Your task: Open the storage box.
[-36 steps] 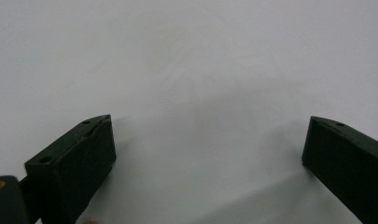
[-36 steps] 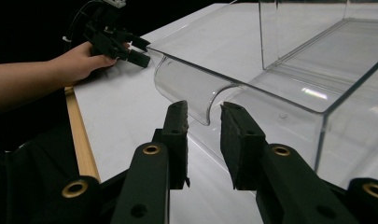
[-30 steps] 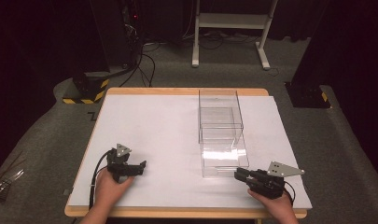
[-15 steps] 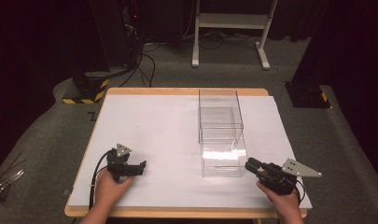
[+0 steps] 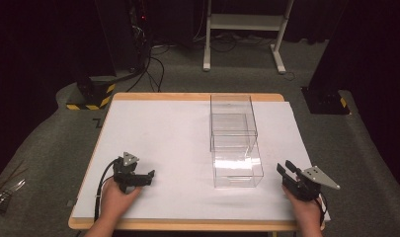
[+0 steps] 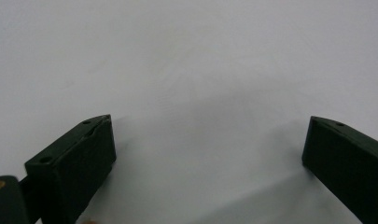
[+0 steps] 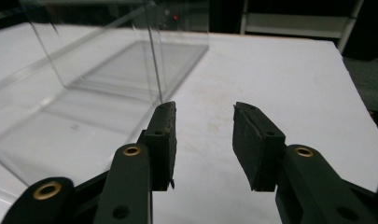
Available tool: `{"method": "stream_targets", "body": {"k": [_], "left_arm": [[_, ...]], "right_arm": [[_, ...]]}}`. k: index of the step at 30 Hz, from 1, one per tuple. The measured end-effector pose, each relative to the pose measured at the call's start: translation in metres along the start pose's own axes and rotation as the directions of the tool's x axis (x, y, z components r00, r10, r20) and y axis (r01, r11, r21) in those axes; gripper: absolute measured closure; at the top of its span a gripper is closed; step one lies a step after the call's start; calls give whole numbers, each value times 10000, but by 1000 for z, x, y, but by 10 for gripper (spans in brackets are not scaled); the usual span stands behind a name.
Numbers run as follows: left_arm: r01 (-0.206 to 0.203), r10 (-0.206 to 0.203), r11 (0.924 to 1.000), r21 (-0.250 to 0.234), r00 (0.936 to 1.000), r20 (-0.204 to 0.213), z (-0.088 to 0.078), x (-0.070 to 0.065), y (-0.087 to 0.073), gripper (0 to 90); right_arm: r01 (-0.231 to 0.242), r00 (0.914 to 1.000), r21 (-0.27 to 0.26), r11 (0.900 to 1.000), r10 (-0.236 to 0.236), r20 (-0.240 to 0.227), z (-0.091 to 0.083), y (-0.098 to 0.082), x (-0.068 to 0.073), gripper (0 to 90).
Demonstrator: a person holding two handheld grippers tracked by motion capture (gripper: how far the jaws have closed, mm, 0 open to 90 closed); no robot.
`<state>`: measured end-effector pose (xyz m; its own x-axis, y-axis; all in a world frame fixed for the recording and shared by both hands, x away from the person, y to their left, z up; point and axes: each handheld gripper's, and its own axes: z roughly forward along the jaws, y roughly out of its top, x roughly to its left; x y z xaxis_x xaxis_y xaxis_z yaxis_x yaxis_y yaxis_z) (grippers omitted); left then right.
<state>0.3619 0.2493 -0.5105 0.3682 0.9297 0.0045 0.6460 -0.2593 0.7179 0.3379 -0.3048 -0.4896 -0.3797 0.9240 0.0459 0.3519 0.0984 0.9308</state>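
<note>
Two clear plastic boxes [image 5: 235,148] on smooth white table [image 5: 163,128]; left gripper [image 6: 205,154] jaws wide, right gripper [image 7: 203,140] jaws opening, both empty.

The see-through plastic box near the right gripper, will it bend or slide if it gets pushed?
The nearer clear plastic box looks rigid, with thin straight walls, so it probably won't bend. It seems empty, so likely light and apt to slide across the smooth white table cover. Its glossy walls may be slippery for the right gripper, whose jaws stand open beside it.
</note>
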Motion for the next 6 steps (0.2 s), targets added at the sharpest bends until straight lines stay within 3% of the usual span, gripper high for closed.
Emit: {"method": "stream_targets", "body": {"k": [6], "left_arm": [[2, -2, 10000, -4, 10000, -3, 0, 0, 0, 29]], "right_arm": [[133, 9999, 59, 9999, -134, 100, 2, -1, 2, 569]]}}
